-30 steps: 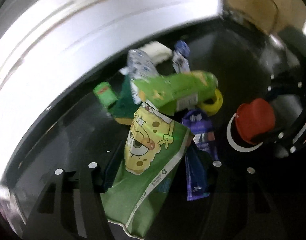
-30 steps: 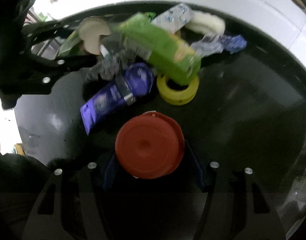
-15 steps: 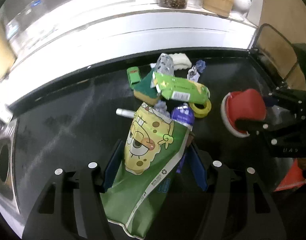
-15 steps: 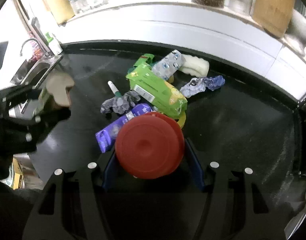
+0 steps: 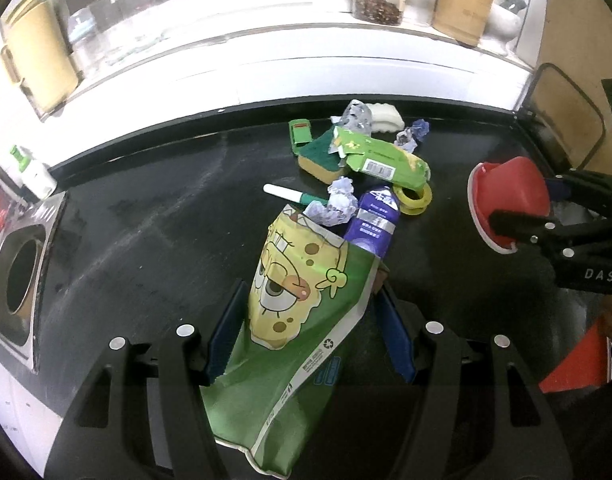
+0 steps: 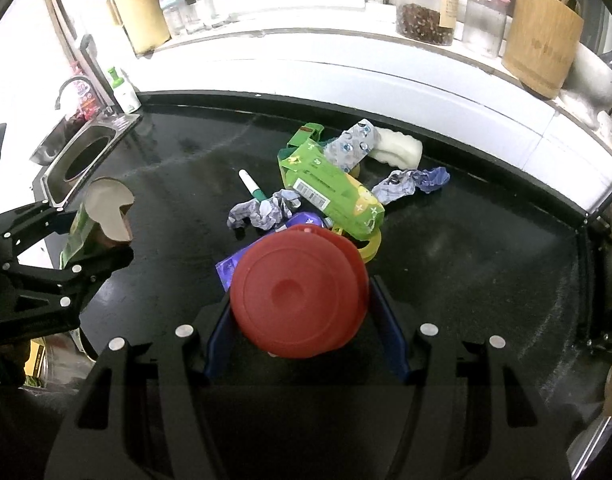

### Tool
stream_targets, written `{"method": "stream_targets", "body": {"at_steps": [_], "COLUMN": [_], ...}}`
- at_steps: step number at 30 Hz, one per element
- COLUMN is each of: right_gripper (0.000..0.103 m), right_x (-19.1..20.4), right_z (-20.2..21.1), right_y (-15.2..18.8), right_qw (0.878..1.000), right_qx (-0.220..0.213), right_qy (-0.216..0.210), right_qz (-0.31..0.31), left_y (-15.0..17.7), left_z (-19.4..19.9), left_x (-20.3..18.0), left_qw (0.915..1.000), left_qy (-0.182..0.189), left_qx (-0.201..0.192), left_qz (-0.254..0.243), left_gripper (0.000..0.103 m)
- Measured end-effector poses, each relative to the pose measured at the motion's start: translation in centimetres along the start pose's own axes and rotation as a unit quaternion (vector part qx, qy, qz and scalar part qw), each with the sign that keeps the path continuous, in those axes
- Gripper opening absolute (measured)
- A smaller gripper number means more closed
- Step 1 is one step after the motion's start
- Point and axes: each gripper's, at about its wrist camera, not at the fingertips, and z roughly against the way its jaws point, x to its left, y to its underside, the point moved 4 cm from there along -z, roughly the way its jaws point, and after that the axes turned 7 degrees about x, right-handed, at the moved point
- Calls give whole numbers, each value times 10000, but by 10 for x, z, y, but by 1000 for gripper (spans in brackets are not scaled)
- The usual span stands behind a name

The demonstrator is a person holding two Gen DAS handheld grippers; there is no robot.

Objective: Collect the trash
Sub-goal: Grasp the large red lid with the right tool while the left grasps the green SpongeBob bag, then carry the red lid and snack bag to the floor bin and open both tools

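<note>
The left gripper [image 5: 310, 336] clamps a glossy, flat green snack bag [image 5: 294, 312] at lower centre, long axis running toward the upper frame. The right gripper [image 6: 306, 304] clamps a round, smooth red cup [image 6: 300, 292], its base facing the camera at centre.

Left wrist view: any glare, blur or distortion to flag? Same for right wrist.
Left wrist view: the white wall behind the counter is blown out, fisheye bends the black countertop edge, and the snack bag in the left gripper is sharp. Right wrist view: backlit window, dark bottom, soft reflections on the countertop; the red cup in the right gripper is sharp.
</note>
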Motion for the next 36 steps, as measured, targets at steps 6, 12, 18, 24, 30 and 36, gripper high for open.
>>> {"method": "stream_targets", "body": {"at_steps": [6, 12, 18, 24, 30, 36], "right_gripper": [61, 61, 61, 61, 61, 61], "right_x": [8, 39, 113, 240, 378, 506], "right_z": [4, 2, -17, -45, -68, -98], "right_y": [-4, -19, -44, -61, -60, -38], "right_qw": [9999, 9991, 9912, 9619, 9135, 8548], "right_qx": [-57, -65, 57, 347, 692, 1225], "right_qy": [10, -139, -575, -1206, -1961, -2591], "right_qz": [91, 396, 1190, 2428, 3496, 4326], "left_y": [5, 19, 55, 123, 227, 325], "left_z": [8, 16, 34, 56, 65, 56], "left_x": [10, 44, 109, 190, 268, 321], "left_qw": [9998, 9978, 9865, 9585, 9109, 8662], "left_qy": [-87, -234, -643, -1094, -1484, -1530], "left_qx": [-86, -105, -155, -131, 107, 220], "left_qz": [149, 619, 1499, 2631, 3849, 4753], "left_gripper": [62, 62, 62, 62, 62, 63]}}
